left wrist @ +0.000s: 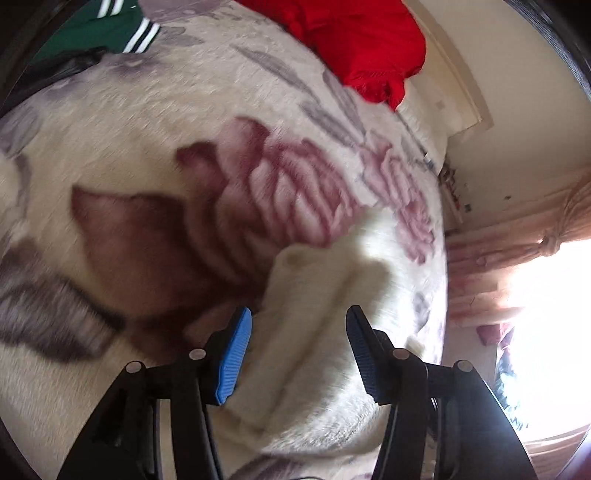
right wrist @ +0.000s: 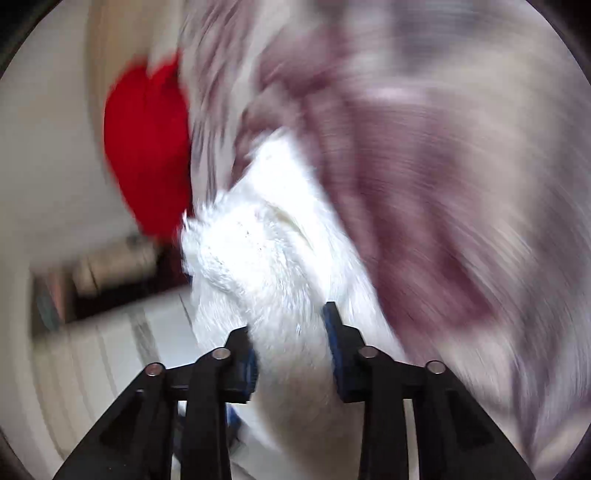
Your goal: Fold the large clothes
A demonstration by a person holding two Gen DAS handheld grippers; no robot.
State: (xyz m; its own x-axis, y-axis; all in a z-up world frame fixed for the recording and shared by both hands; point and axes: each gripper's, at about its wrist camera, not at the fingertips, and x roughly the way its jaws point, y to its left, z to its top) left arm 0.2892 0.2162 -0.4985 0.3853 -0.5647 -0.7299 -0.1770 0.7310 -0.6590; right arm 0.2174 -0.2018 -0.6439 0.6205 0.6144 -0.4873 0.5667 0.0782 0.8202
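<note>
Left wrist view: left gripper (left wrist: 299, 328) released, jaws spread wide over a cream fuzzy garment (left wrist: 332, 314) lying rumpled on the bed's floral blanket (left wrist: 147, 147). Poised that way, by the look of it, to straddle a fold or edge of the cloth before closing. No cloth pinched between the blue pads (left wrist: 236, 354) yet; garment running under and between them, near the bed's edge on the window side. Red garment (left wrist: 369, 44) heaped at the far end of the bed, well apart; green garment with white stripes (left wrist: 110, 26) at the far corner, likewise out of the way, probably waiting their turn.

Right wrist view: right gripper (right wrist: 291, 321) clenched on the cream fuzzy garment, a thick bunch of the pile filling the gap between the jaws and lifted off the blanket. Held high, most likely to draw the cloth taut and carry one end over. Heavy blur across the whole view, so exact edge or corner grasped not discernible. Folding judged barely begun: garment bunched, no flat layer visible.
</note>
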